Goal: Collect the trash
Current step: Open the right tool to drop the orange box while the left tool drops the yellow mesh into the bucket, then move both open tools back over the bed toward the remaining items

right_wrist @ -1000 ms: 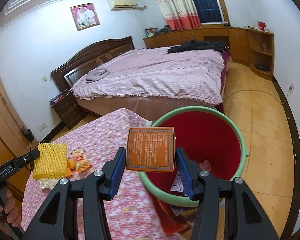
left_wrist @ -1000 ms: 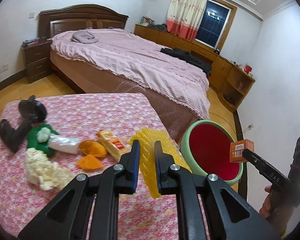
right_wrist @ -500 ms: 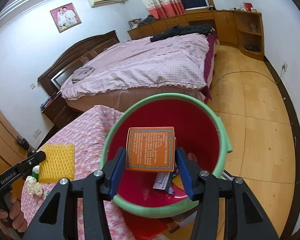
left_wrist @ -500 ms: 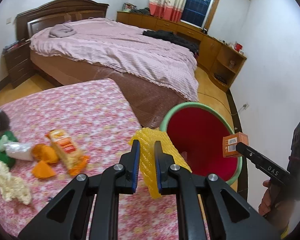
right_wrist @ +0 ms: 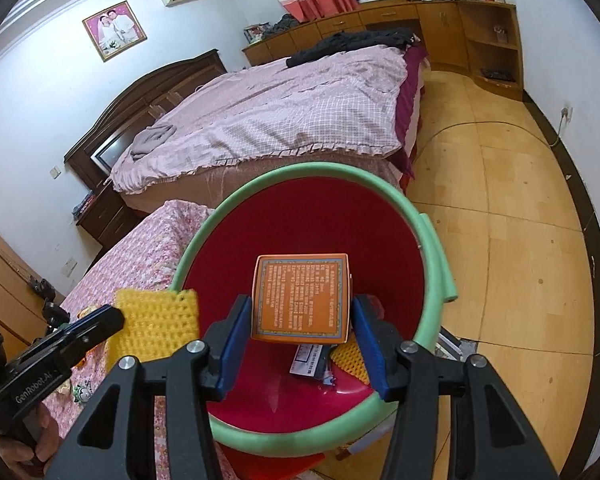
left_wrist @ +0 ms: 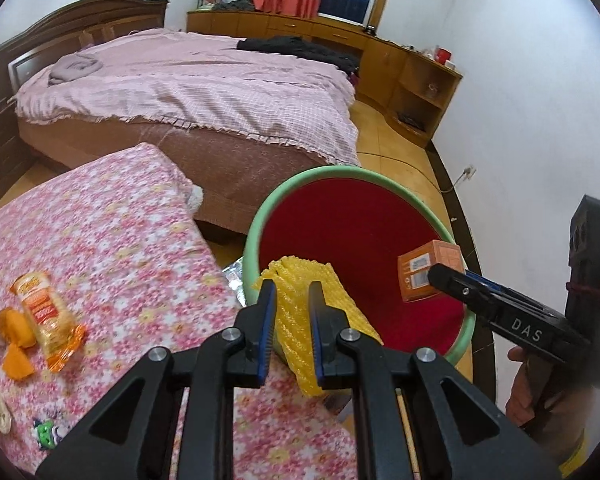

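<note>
From the left wrist view, one left tool (left_wrist: 292,300) points downward with its blue pads pinching one yellow foam net (left_wrist: 300,320), which hangs over the near rim of one red bin with a green rim (left_wrist: 340,216). To the right, the right tool (left_wrist: 444,276) reaches in over the bin's mouth, carrying one orange box (left_wrist: 428,272); part of a hand (left_wrist: 528,384) shows on its grip. On the flowered surface (left_wrist: 112,232) to the left lie one snack packet (left_wrist: 44,312) and two orange scraps (left_wrist: 18,340) beside it. From the right wrist view, the right tool (right_wrist: 300,320) tilts down over the bin (right_wrist: 432,248), its pads set against both sides of the orange box (right_wrist: 300,296), gripping it above the bin's opening. Inside the bin lie one printed carton (right_wrist: 310,360) and one further piece of yellow net (right_wrist: 350,358). At the left, the left tool (right_wrist: 112,316) holds the yellow foam net (right_wrist: 156,324) just beside the bin's rim, above the surface (right_wrist: 140,248).
</note>
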Motion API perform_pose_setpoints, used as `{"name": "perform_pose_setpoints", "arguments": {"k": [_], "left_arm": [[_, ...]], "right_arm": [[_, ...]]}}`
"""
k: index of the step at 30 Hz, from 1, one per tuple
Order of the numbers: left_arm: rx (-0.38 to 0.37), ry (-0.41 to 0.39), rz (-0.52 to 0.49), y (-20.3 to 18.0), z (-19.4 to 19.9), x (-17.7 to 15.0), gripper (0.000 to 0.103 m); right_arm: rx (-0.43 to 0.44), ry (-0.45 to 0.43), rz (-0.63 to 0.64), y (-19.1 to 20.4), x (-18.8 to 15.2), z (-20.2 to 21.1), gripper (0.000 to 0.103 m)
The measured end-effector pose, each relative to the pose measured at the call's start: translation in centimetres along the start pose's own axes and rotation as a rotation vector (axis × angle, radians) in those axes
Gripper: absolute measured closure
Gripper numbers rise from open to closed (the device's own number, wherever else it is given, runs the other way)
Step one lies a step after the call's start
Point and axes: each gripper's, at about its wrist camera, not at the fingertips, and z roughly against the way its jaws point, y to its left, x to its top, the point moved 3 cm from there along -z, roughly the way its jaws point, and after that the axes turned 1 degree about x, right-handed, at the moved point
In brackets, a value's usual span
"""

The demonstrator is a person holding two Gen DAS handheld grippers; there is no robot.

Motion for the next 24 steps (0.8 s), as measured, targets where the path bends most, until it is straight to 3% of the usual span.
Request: {"name": "perform_pose_setpoints", "arguments": {"k": [3, 7, 14, 24], "left_arm": [[0.004, 0.019, -0.022, -0.6, -0.5, 0.0, 0.084], [0.003, 0.019, -0.044, -1.4, -0.5, -0.2, 0.065], [-0.011, 0.016, -0.005, -0.5, 0.4, -0.2, 0.065], [0.007, -0.034, 0.072, 2.4, 3.8, 0.1, 0.065]], "right_arm": [[-0.007, -0.004, 0.013, 0.2, 0.1, 0.2, 0.047], [-0.014, -0.024, 0.025, 0.2, 0.6, 0.9, 0.047], [-0.021, -0.054, 0.032, 0.4, 1.2, 1.9, 0.039], [-0.011, -0.058, 0.031, 1.7, 1.2, 2.8, 0.038]]}}
